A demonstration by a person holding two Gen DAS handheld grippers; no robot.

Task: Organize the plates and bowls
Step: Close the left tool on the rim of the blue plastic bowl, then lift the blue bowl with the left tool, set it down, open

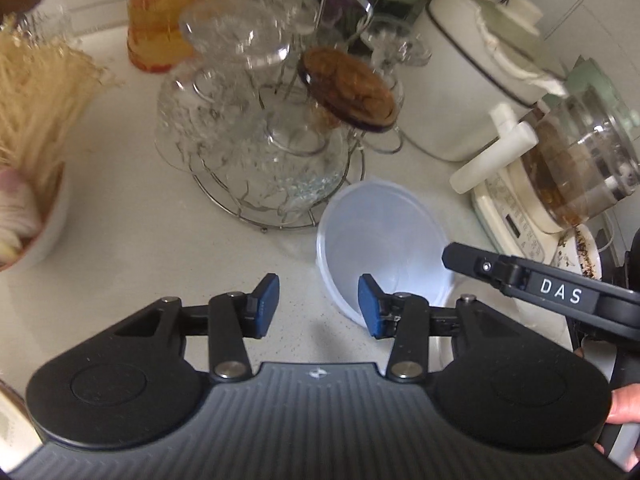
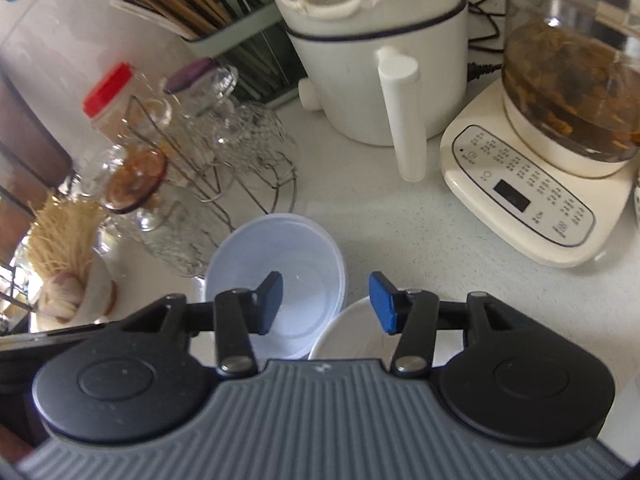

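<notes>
A translucent plastic bowl [image 1: 384,236] [image 2: 280,268] sits on the white counter. A white bowl [image 2: 352,332] lies just right of it, partly hidden under my right gripper. My left gripper [image 1: 319,306] is open and empty, its right pad by the plastic bowl's near rim. My right gripper [image 2: 326,303] is open and empty above the two bowls' meeting rims; its left finger hangs over the plastic bowl. It also shows in the left wrist view [image 1: 460,258] as a black finger over the bowl's right side.
A wire rack [image 1: 280,200] [image 2: 248,176] of glass cups stands behind the bowl. A white pot [image 2: 380,60], a tea kettle on its base [image 2: 540,192], a chopstick holder [image 2: 208,16], a bowl of noodles and garlic [image 1: 28,208] and a dirty plate [image 1: 580,256] crowd the counter.
</notes>
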